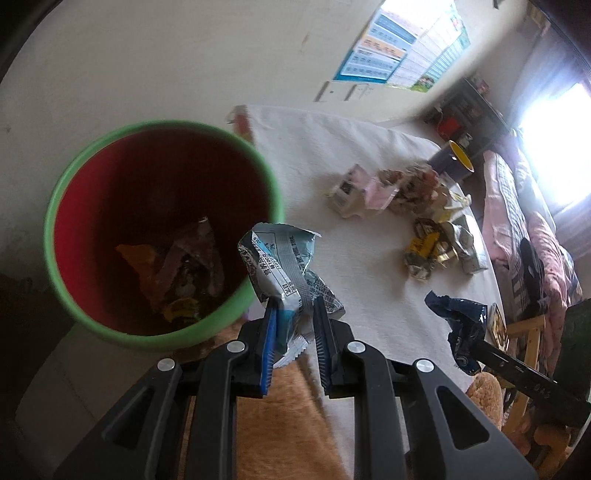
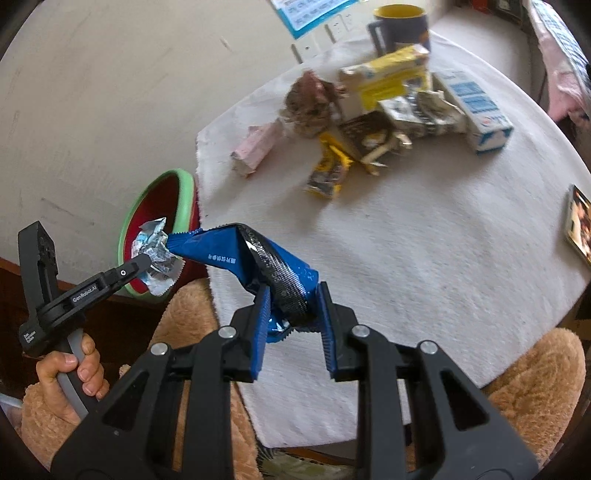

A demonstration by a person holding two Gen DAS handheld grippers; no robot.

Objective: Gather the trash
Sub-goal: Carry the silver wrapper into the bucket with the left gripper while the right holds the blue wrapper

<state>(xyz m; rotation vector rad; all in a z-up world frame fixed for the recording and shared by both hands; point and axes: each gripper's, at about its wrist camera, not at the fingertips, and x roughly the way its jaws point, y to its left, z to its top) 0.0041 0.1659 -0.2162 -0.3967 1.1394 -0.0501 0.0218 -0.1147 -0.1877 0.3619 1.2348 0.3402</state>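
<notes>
1. Step in hand: transfer to the bin. Both grippers carry a wrapper each, lifted off the white tablecloth (image 2: pixel 424 258). Judged as mid-task: the bin already contains trash, and a heap remains on the table.

2. Left gripper (image 1: pixel 293 314): jaws drawn narrow, pads pinching a crumpled silver-and-pale-blue wrapper (image 1: pixel 284 266) at its lower end. The wrapper stands up from the jaws, just beside the near rim of the bin and partly over it as seen from the left wrist. A hand (image 2: pixel 70 373) grips this tool's handle.

3. Right gripper (image 2: pixel 295 306): jaws likewise narrow, clamped on a dark blue wrapper (image 2: pixel 255 262) with a black serrated seam. Its free end reaches toward the bin and the silver wrapper.

4. Bin (image 1: pixel 51 229): round, green rim, red inside, standing off the table's edge near the wall. Contents: several wrappers at the bottom, orange and purplish among them.

5. Remaining trash (image 2: pixel 388 110): pile of cartons, yellow packets and crumpled paper at the far side of the table, well apart from both grippers. A mug (image 2: pixel 400 26) with a yellow interior stands behind it; not trash by appearance.

6. Next move, as judged: bring the silver wrapper fully over the bin's mouth, then release. The blue wrapper follows; it is long, so its tail should clear the rim first.
</notes>
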